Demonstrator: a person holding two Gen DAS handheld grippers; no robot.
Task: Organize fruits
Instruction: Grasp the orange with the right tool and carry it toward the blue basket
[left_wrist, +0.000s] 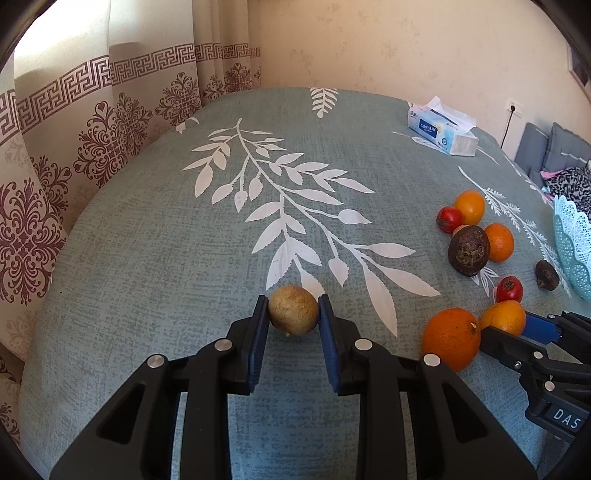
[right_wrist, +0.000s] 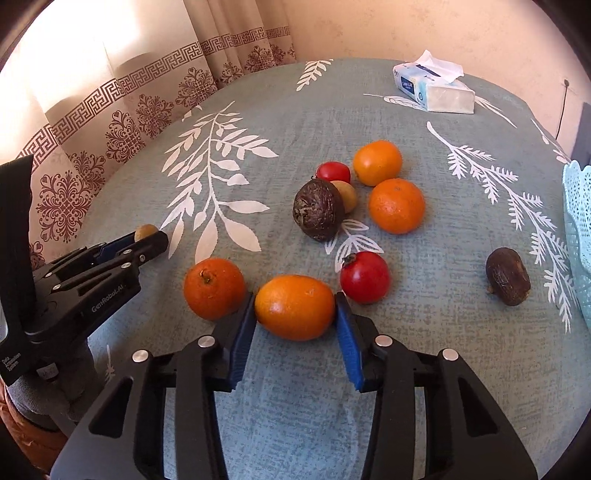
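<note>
My left gripper (left_wrist: 293, 309) is shut on a small tan round fruit (left_wrist: 293, 309), just above the tablecloth; it also shows in the right wrist view (right_wrist: 146, 232). My right gripper (right_wrist: 294, 308) is shut on an orange fruit (right_wrist: 294, 307), which shows in the left wrist view (left_wrist: 504, 316). Another orange (right_wrist: 214, 288) touches its left finger, and a red fruit (right_wrist: 365, 277) sits by its right finger. Further back lie a large dark brown fruit (right_wrist: 318, 209), two oranges (right_wrist: 396, 205), a small red fruit (right_wrist: 333, 171) and a tan fruit (right_wrist: 347, 195). A small dark fruit (right_wrist: 508, 276) lies right.
A light blue lace basket (right_wrist: 578, 236) stands at the right edge; it also shows in the left wrist view (left_wrist: 574, 243). A tissue box (right_wrist: 434, 90) sits at the far side. Patterned curtains (left_wrist: 74, 155) hang left of the teal leaf-print tablecloth (left_wrist: 166, 258).
</note>
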